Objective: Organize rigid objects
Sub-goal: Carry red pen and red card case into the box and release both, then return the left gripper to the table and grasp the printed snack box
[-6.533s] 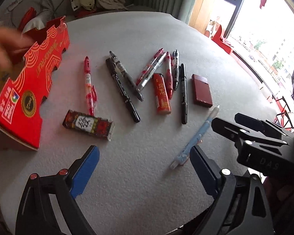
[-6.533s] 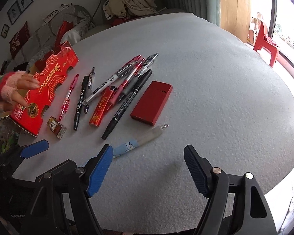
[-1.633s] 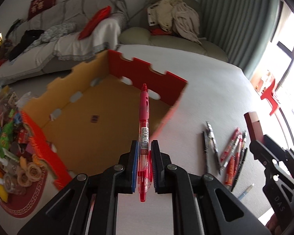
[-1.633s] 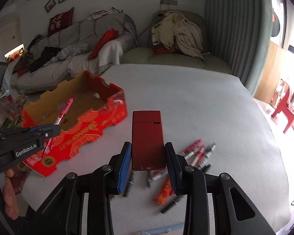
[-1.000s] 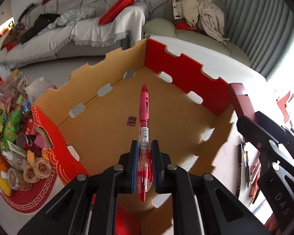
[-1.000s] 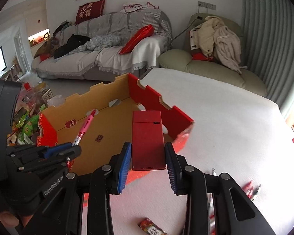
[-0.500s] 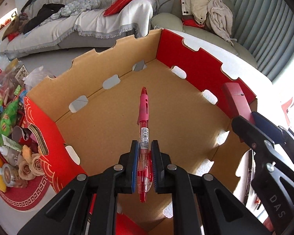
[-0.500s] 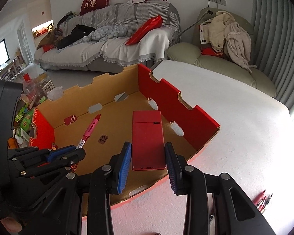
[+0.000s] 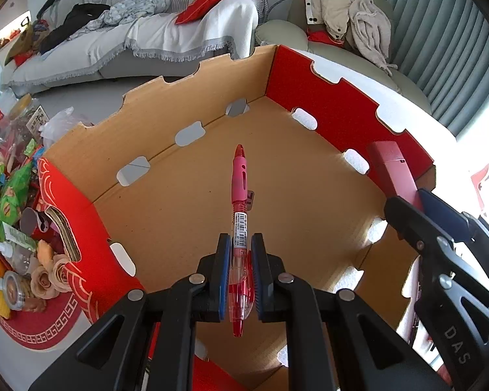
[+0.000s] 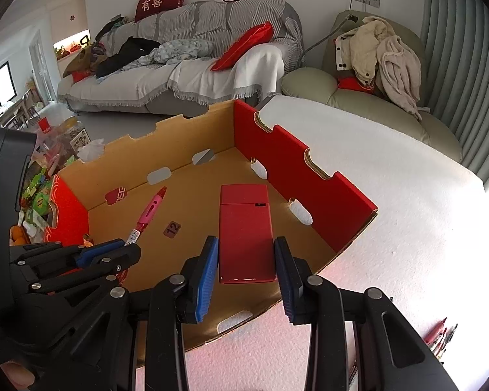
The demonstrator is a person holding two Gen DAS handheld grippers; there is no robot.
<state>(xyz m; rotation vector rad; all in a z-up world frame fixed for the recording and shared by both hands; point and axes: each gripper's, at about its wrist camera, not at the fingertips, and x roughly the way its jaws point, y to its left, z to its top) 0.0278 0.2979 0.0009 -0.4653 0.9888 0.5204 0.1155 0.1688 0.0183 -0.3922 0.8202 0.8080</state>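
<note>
while both hover over the open cardboard box (image 9: 309, 195), my left hand-held gripper (image 9: 239, 275) is clamped on a red pen (image 9: 239, 208) and my right hand-held gripper (image 10: 246, 277) on a flat red case (image 10: 246, 231).

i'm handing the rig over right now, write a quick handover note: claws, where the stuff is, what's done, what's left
Left claw: shut on the red and pink plastic pen, held over the open red and brown cardboard box, tip pointing into it.
Right claw: shut on the flat dark red rectangular case, also held over the box.
Box: sits at the edge of the white table; its floor shows nothing lying on it yet.
Done: both items picked up and brought over the box.
Left: release both into the box, then fetch the remaining pens lying on the table to the right.
</note>
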